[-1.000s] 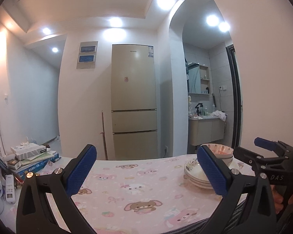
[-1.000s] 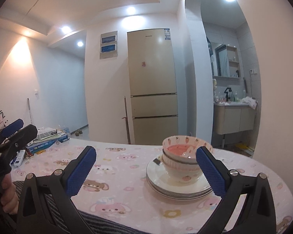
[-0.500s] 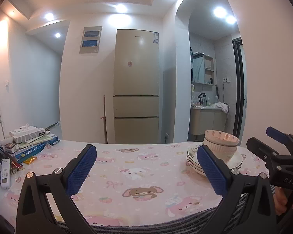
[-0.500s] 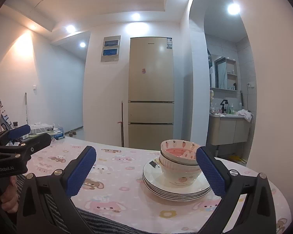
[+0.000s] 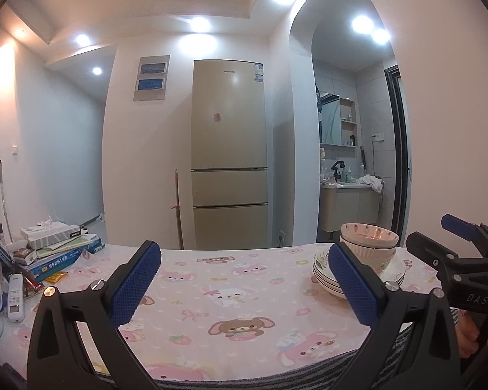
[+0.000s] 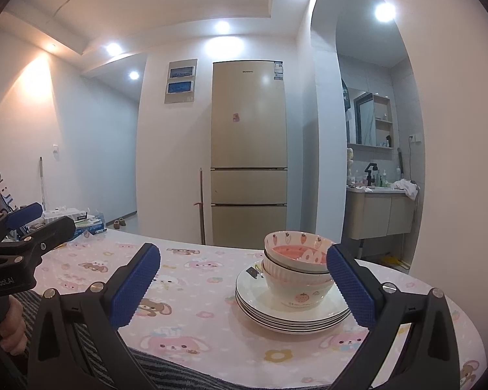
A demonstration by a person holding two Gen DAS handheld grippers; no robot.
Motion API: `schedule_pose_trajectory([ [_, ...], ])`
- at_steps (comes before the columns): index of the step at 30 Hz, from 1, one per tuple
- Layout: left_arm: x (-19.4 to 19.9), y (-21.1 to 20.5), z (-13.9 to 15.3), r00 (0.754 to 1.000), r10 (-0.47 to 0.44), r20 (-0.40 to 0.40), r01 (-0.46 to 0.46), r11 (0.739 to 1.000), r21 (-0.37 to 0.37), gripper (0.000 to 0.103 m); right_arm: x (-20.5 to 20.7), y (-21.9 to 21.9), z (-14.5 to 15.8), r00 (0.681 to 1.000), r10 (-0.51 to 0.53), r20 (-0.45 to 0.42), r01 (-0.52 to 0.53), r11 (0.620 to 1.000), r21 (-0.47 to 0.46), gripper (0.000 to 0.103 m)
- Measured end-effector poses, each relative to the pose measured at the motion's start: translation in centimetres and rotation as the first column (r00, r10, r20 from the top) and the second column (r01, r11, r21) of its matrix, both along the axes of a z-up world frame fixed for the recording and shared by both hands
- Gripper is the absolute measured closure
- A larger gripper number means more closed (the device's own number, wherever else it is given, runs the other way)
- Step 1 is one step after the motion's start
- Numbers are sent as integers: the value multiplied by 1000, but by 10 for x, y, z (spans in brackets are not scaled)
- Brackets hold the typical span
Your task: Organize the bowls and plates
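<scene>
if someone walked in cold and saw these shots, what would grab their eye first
Probably the stacked bowls sitting on a pile of white plates at the right side of the pink cartoon-animal tablecloth. Next, the two blue-padded tongs in the foreground, the left tongs and the right tongs, both open and holding nothing. Behind the table, a tall beige fridge fills the middle of the room.

Beige fridge (image 5: 228,156), books (image 5: 61,253), remote (image 5: 15,297)
</scene>
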State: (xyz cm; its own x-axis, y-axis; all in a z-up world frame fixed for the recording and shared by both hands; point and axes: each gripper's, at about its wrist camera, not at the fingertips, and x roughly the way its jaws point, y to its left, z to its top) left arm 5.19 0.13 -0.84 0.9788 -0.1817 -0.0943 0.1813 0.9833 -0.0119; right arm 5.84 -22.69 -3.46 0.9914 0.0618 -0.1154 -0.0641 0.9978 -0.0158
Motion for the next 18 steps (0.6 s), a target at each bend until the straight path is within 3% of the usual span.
schedule_pose_trajectory([
  [18, 3, -1, -1, 1000, -6, -19, 6, 1000, 4, 0, 0, -3, 1, 1000, 0, -9, 0, 1000, 1, 0],
])
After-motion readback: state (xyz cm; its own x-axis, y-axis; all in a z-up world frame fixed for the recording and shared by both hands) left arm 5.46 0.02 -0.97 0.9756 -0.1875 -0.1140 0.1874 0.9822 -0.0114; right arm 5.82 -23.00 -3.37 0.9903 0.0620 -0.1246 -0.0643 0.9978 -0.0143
